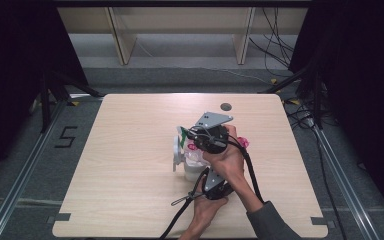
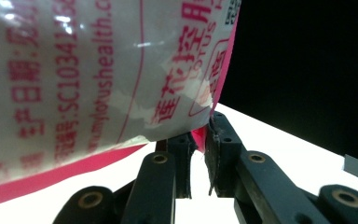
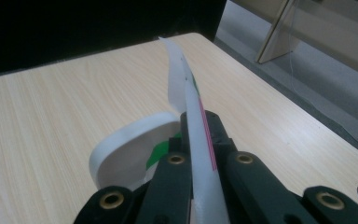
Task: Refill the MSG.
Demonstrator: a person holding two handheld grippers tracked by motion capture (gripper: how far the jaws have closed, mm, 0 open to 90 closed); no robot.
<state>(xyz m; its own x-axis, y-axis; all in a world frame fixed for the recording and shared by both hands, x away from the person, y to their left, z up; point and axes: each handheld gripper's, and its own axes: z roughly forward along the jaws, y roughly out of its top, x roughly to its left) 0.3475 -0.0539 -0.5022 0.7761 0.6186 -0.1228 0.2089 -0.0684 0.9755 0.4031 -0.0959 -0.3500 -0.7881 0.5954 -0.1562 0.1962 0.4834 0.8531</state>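
A white packet (image 1: 194, 154) with pink print and a green patch hangs above the middle of the table, held from two sides. My right gripper (image 1: 189, 142) is shut on its upper edge; in the right gripper view the packet (image 3: 191, 93) stands edge-on between the closed jaws of my right gripper (image 3: 198, 119). My left gripper (image 1: 205, 175) comes from below. In the left gripper view my left gripper (image 2: 200, 137) pinches the pink bottom corner of the packet (image 2: 88, 70). A white round container (image 3: 121, 149) sits just under the packet.
The wooden table (image 1: 130, 190) has bare room on all sides of the hands. A grey round grommet (image 1: 225, 106) lies near its far edge. Wooden shelf legs (image 1: 122, 45) and loose cables (image 1: 275, 45) are on the floor beyond.
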